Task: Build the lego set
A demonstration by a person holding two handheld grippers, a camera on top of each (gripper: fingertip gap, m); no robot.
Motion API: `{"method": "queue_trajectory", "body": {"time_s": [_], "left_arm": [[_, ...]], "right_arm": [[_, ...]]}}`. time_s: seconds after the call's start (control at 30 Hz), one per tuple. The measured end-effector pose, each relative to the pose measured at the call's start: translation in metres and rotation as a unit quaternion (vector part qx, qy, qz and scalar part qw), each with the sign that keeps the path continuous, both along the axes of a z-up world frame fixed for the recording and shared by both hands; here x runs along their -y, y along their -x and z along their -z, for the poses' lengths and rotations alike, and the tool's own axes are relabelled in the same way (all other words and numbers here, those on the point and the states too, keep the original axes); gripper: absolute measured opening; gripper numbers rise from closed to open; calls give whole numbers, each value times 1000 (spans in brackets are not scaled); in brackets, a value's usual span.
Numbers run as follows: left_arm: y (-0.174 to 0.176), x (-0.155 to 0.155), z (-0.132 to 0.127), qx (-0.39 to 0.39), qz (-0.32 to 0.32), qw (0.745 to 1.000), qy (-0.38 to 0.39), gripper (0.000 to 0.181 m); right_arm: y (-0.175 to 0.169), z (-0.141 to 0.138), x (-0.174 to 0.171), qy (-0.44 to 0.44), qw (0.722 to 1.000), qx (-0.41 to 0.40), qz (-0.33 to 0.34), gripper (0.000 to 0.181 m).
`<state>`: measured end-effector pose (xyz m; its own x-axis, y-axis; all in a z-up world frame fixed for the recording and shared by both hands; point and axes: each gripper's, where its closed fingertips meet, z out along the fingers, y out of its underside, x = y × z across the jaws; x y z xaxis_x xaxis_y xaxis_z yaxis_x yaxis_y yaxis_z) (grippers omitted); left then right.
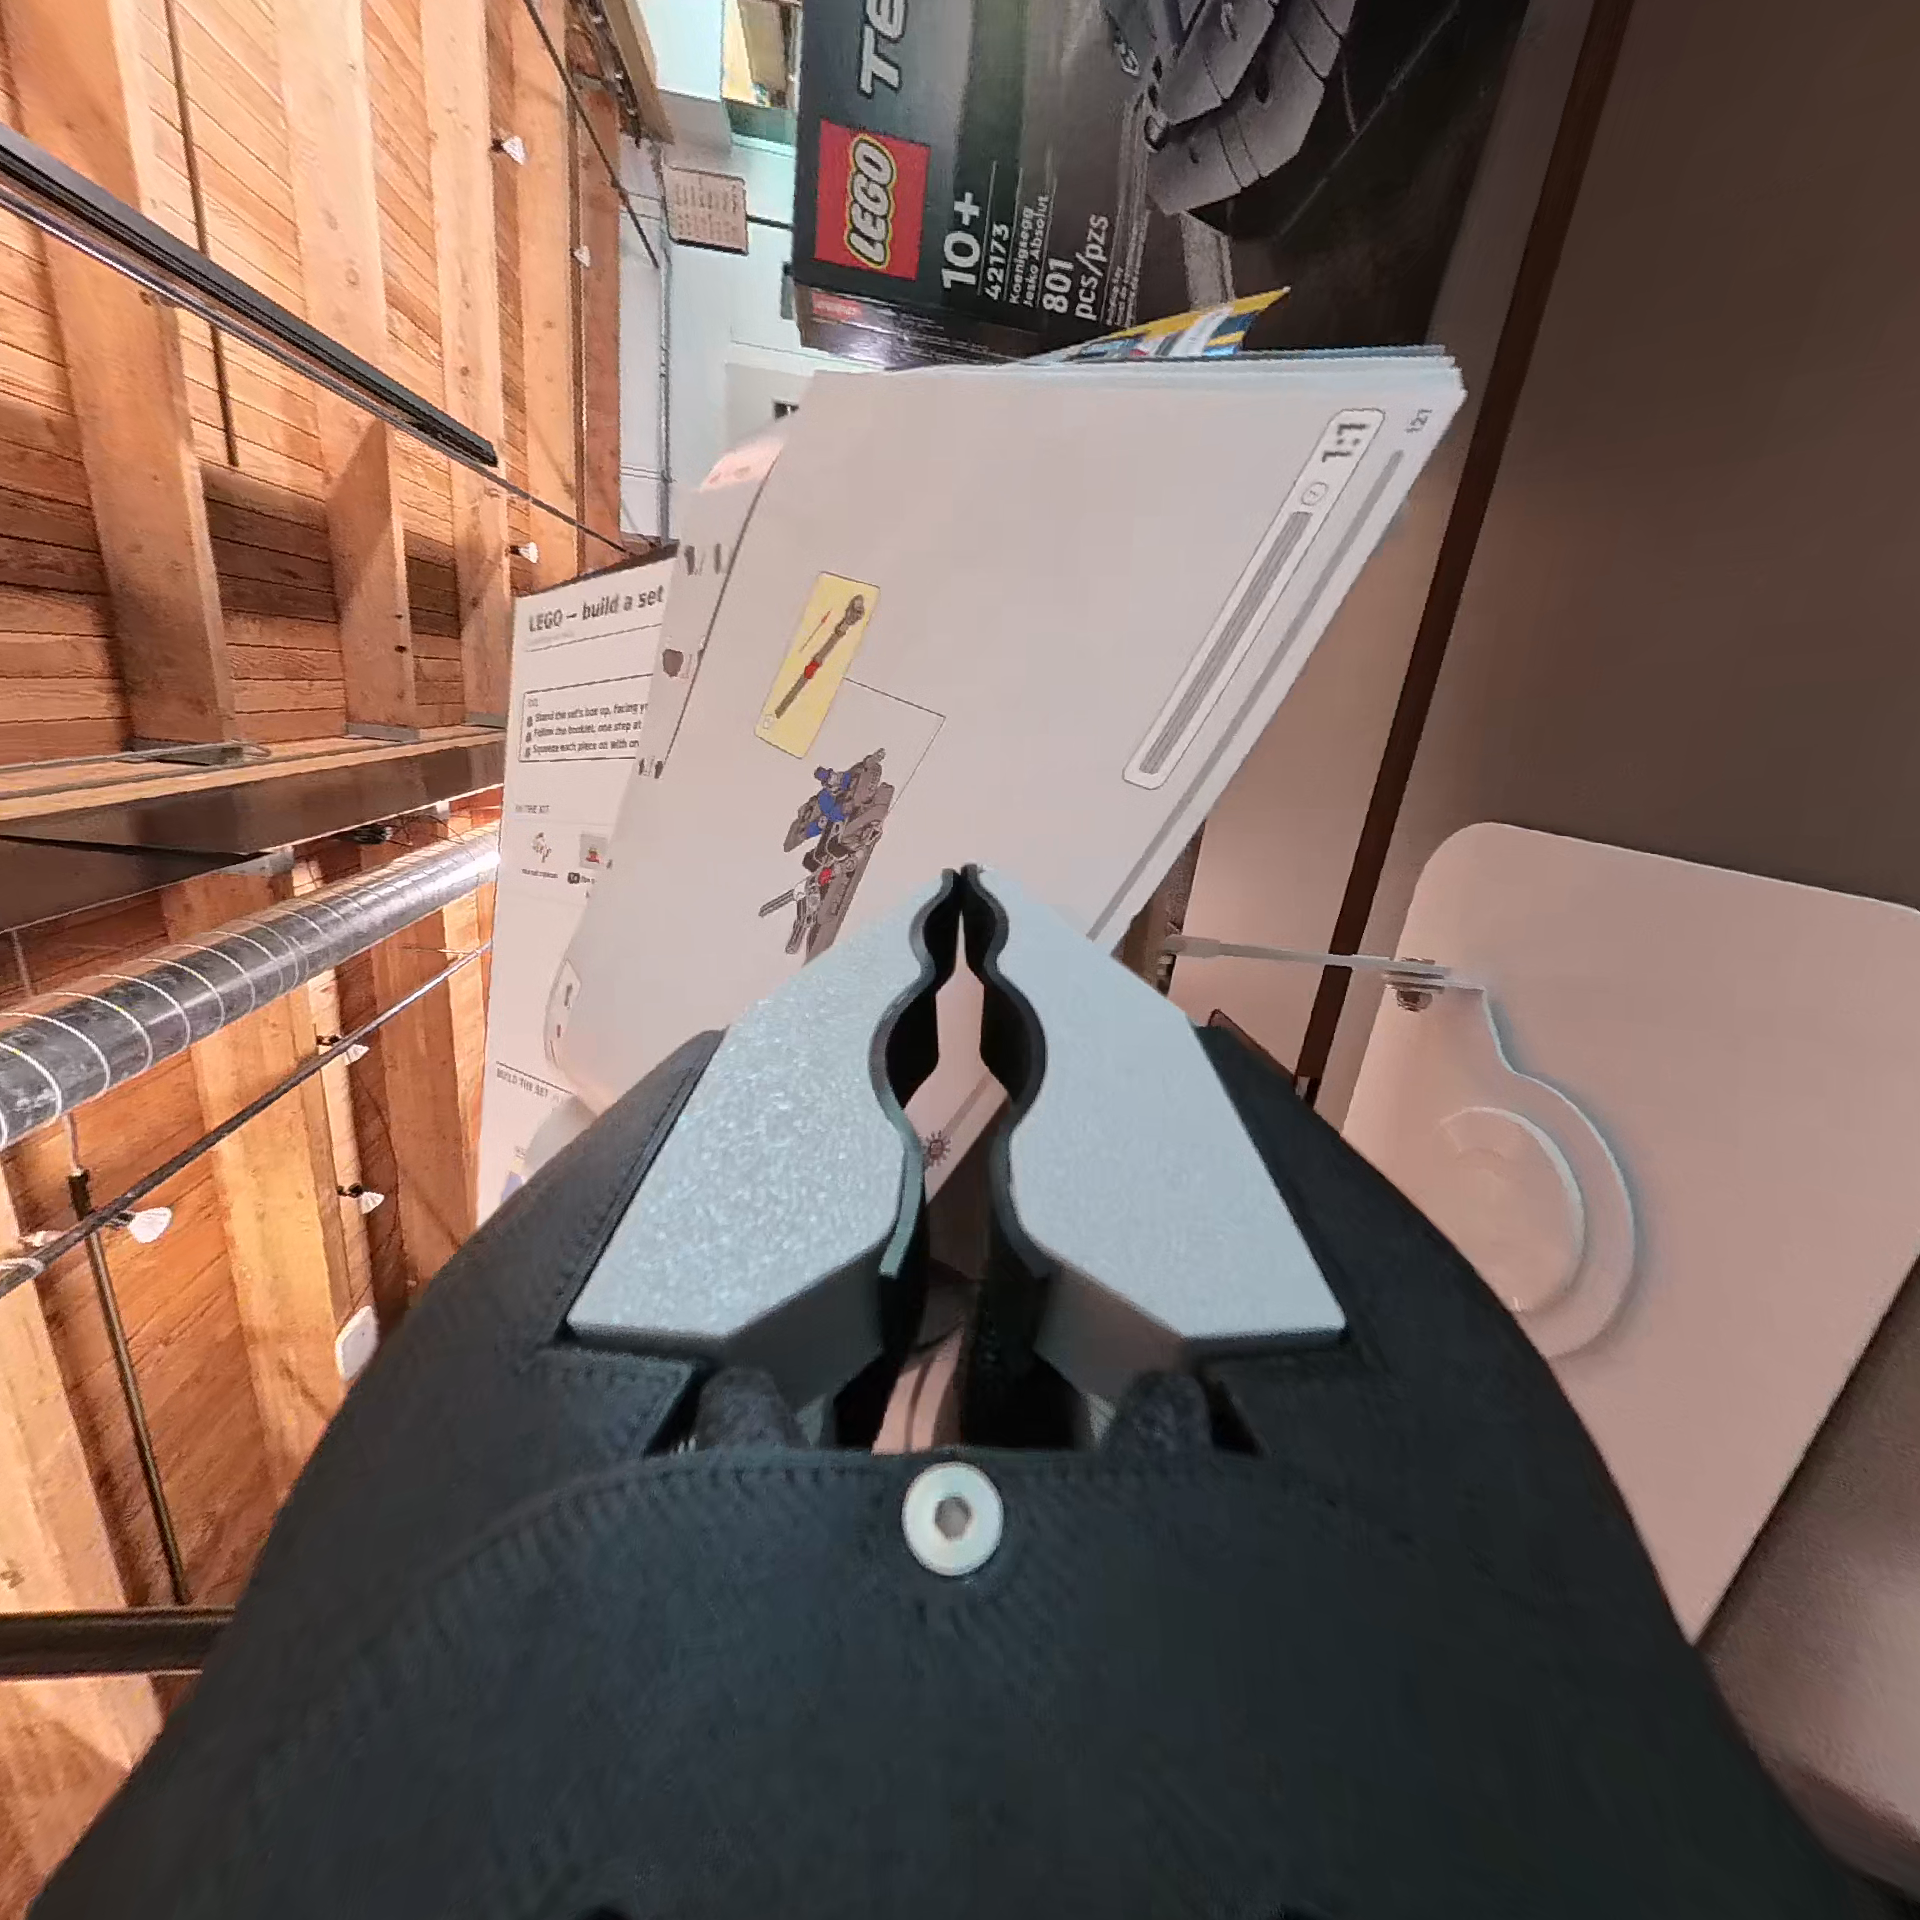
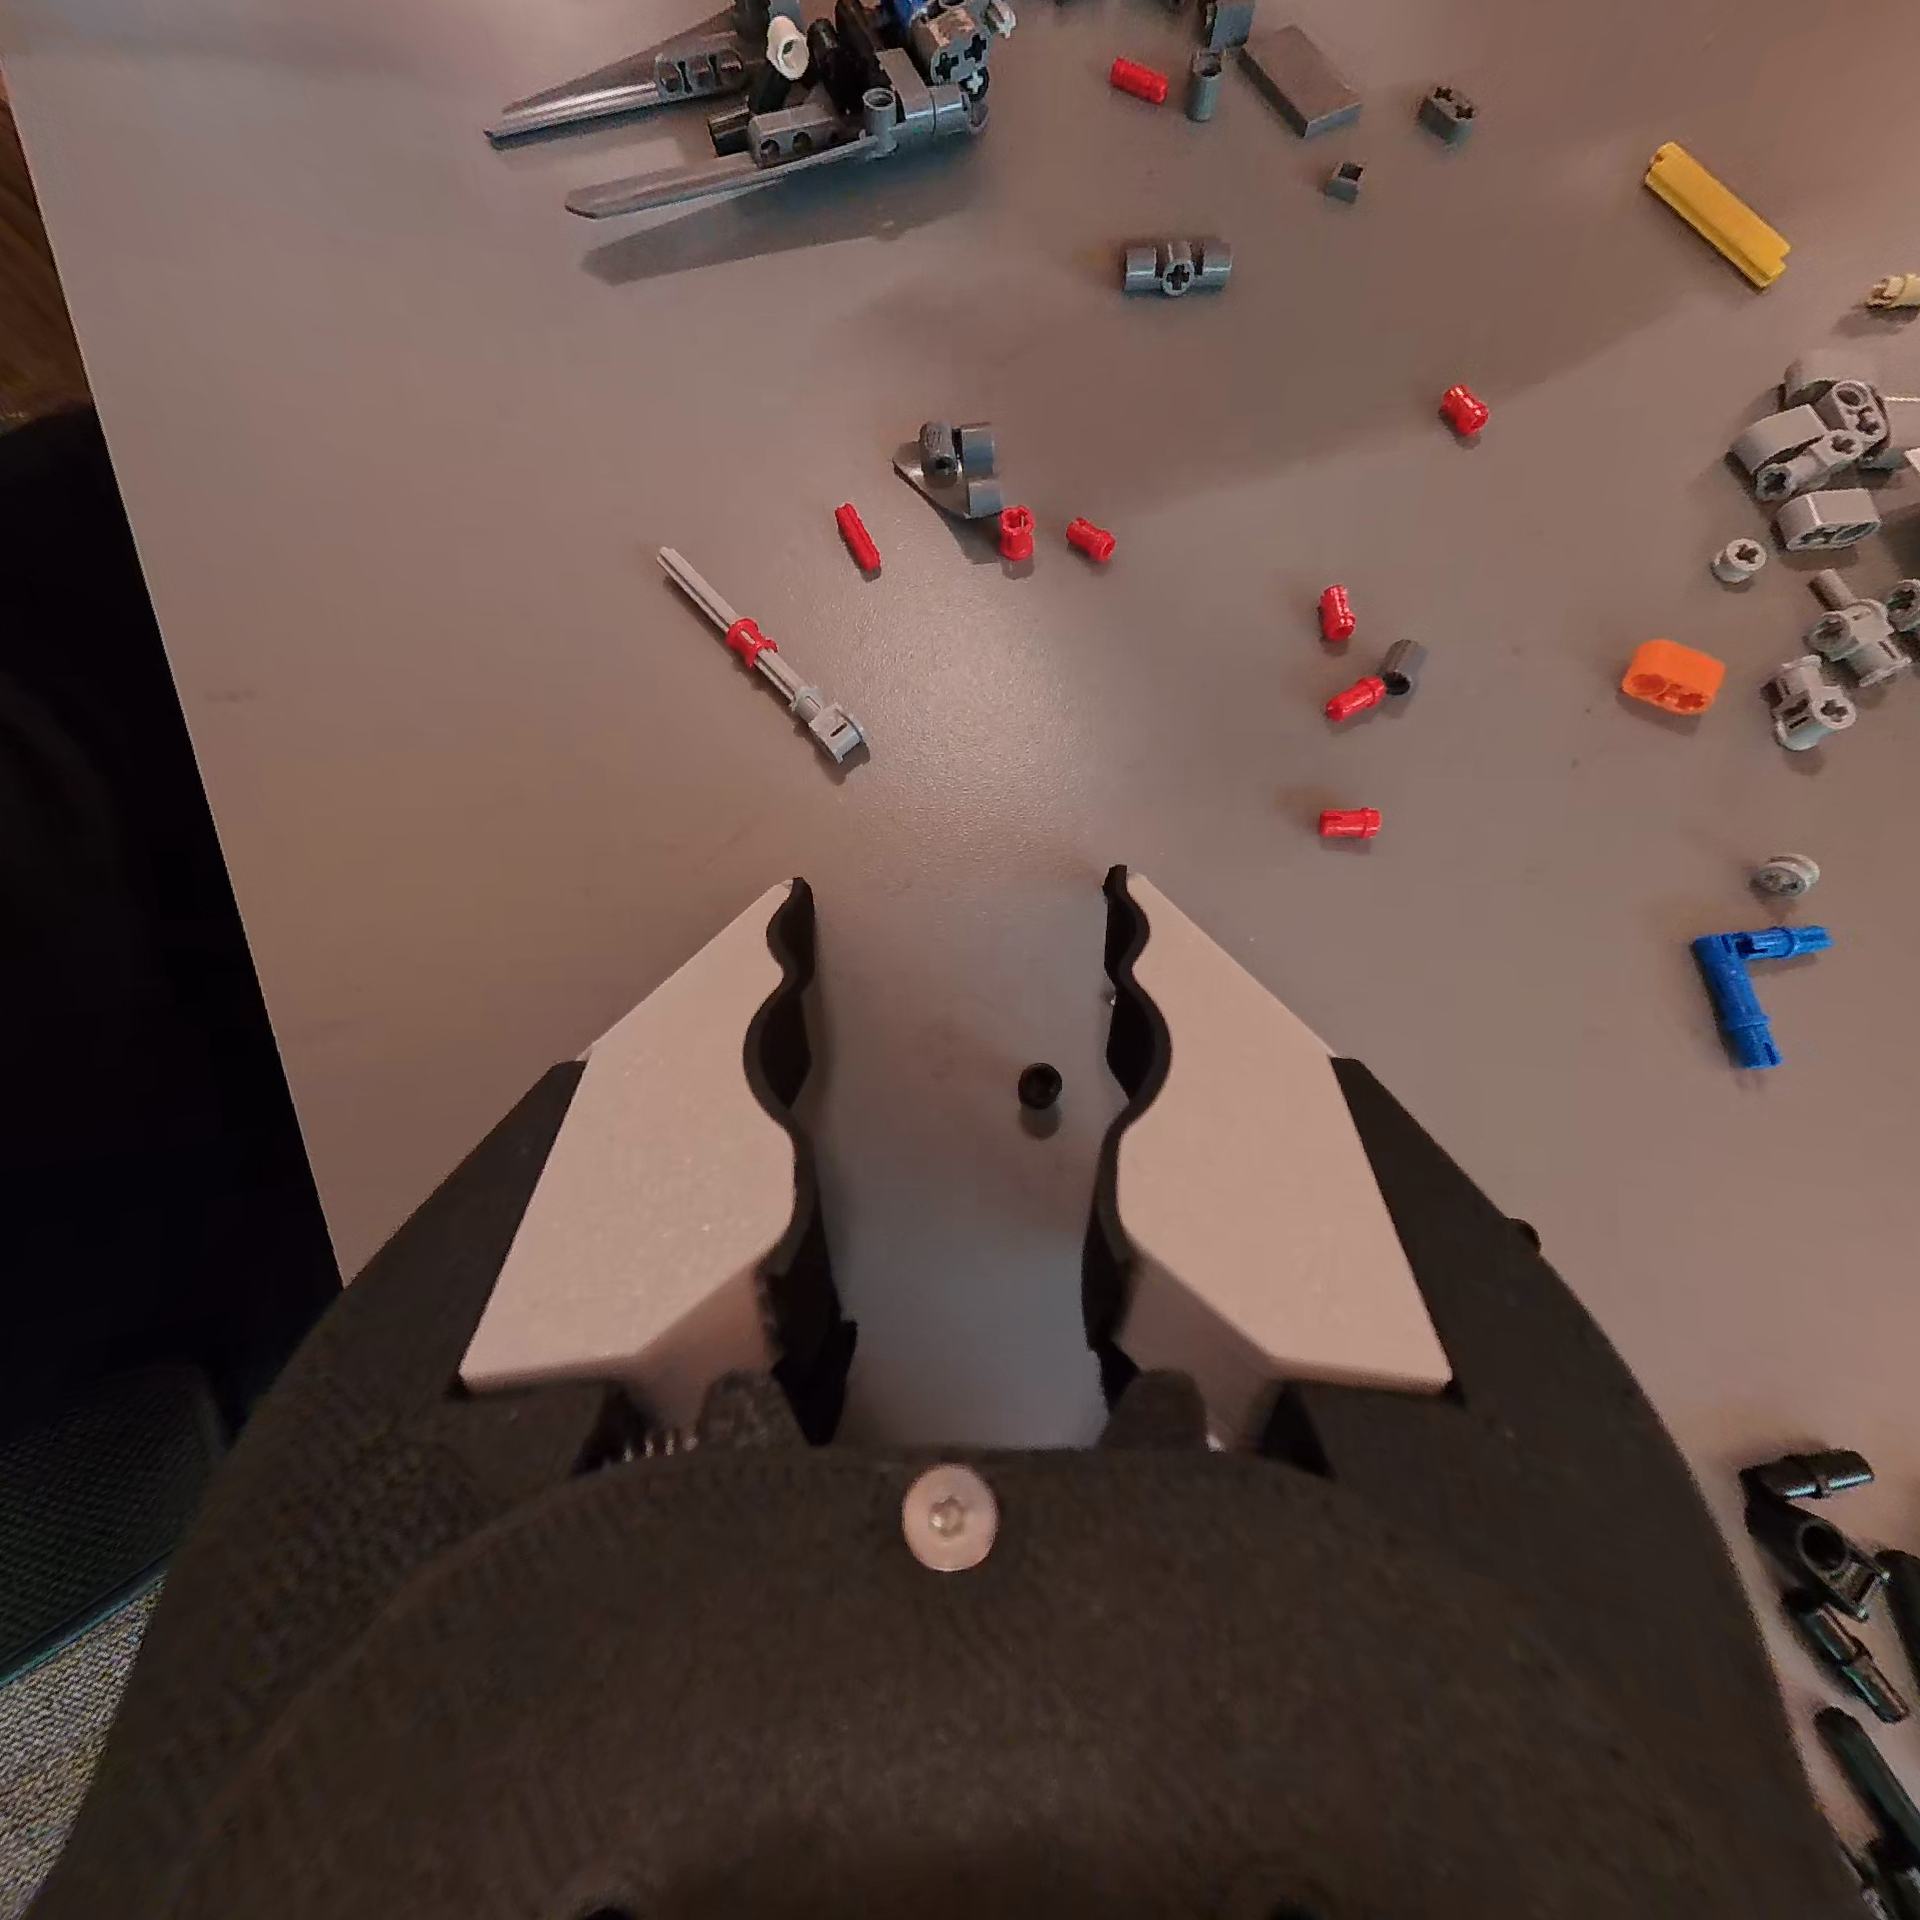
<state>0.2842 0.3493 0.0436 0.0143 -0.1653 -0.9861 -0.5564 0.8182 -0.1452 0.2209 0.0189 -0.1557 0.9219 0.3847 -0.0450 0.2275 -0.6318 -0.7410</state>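
My left gripper (image 1: 964,881) is shut, its fingertips meeting in front of the open instruction booklet (image 1: 1039,623), which stands tilted. I cannot tell whether a page is pinched between them. My right gripper (image 2: 958,883) is open above the grey table (image 2: 416,520). A small black piece (image 2: 1039,1086) lies on the table between its fingers, and neither pad touches it. A grey axle with a red bush (image 2: 764,655) lies ahead to the left. The partly built grey model (image 2: 810,94) sits at the far edge.
The dark set box (image 1: 987,156) stands behind the booklet, with a printed sheet (image 1: 561,748) beside it. Red pins (image 2: 1349,823), a blue angled piece (image 2: 1745,982), an orange piece (image 2: 1671,677), a yellow piece (image 2: 1714,213), grey connectors (image 2: 1829,520) and black pieces (image 2: 1829,1558) lie to the right. The table edge runs along the left. My hands' fingertips stand some 40 centimeters from each other. Measured from the fingertips, the partly built grey model (image 2: 810,94) is 20 centimeters or so from the right gripper and 30 centimeters from the left.
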Motion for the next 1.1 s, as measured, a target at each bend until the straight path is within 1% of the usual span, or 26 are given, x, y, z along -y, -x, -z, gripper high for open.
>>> {"method": "queue_trajectory", "body": {"time_s": [0.13, 0.27, 0.37, 0.47, 0.53, 0.6, 0.67, 0.73, 0.8, 0.9, 0.97, 1.03, 1.1], "left_arm": [[-1, -3, 1, -9, -4, 1000, -1, 0], [2, 4, -5, 6, 15, 1000, -2, 0], [10, 9, -13, 18, 24, 1000, -1, 10], [21, 2, -19, 28, 26, 999, 27, 19], [27, -7, -24, 41, 25, 998, 46, 18], [31, -17, -25, 54, 25, 994, 88, 11], [31, -24, -23, 66, 21, 992, 104, 0], [30, -29, -18, 69, 13, 992, 105, 0], [28, -30, -16, 77, 11, 992, 96, 0], [25, -29, -14, 81, 10, 993, 86, 0], [21, -30, -10, 68, 1, 996, 59, 0], [15, -27, -3, 59, 2, 997, 56, 0], [9, -26, 5, 50, 2, 998, 49, 0]], "right_arm": [[0, 0, 0, 0, 1000, -1, -1, 55], [2, 0, 1, -1, 1000, 5, -8, 59], [2, -4, 1, -15, 1000, 6, -10, 66], [-1, -26, -4, -63, 998, 10, -1, 66], [-6, -55, -17, -110, 993, 42, 7, 70], [-11, -95, -41, -167, 983, 81, 14, 74], [-16, -140, -75, -223, 969, 105, 26, 74], [-22, -180, -114, -266, 958, 106, 32, 79], [-37, -210, -157, -284, 953, 99, 48, 83], [-68, -240, -222, -299, 948, 82, 75, 87], [-95, -254, -260, -312, 940, 89, 103, 91], [-125, -260, -292, -314, 936, 96, 131, 94], [-150, -261, -320, -310, 935, 83, 153, 98]]}}
